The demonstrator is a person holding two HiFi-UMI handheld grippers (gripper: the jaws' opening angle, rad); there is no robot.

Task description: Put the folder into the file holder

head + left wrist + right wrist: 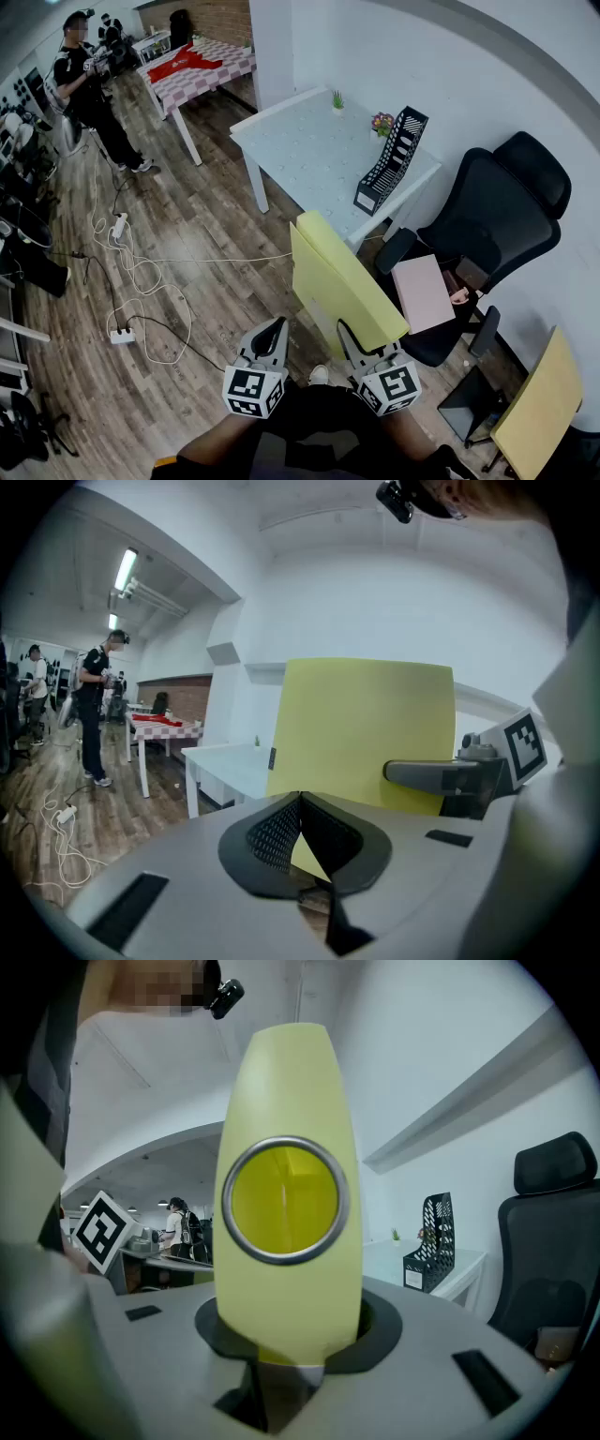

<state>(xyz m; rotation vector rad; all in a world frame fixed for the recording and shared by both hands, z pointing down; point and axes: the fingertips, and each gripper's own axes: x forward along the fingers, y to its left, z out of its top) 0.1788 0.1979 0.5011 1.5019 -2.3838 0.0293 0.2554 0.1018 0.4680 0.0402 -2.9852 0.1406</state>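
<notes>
The person stands back from the white tabletop (309,150) and carries the yellow folder (342,281) upright in front of them. The right tool (366,345) is clamped on the folder's spine near its lower end. In the right gripper view, the rounded spine with its metal-ringed finger hole rises straight out from between the jaws, which stand fairly wide because the spine is thick. Gripped there, the folder cannot flap open and it stands on end. That looks like a sensible way to carry it, since the file holder (389,164) is a narrow upright box and the folder will probably have to go in edge first. The left tool (274,330) sits just to the folder's left, its jaw tips pressed together with nothing between them. The yellow seen past those tips is the folder's cover further off. I take this tool to be kept free, perhaps to steady the cover or the holder later. The black mesh file holder stands near the tabletop's far right edge, beside a small potted flower (382,122) and well apart from the folder. It looks empty, so the task seems to be at its carrying stage. A black office chair (497,216) is pulled up close to that end, so the approach may have to go round it.
</notes>
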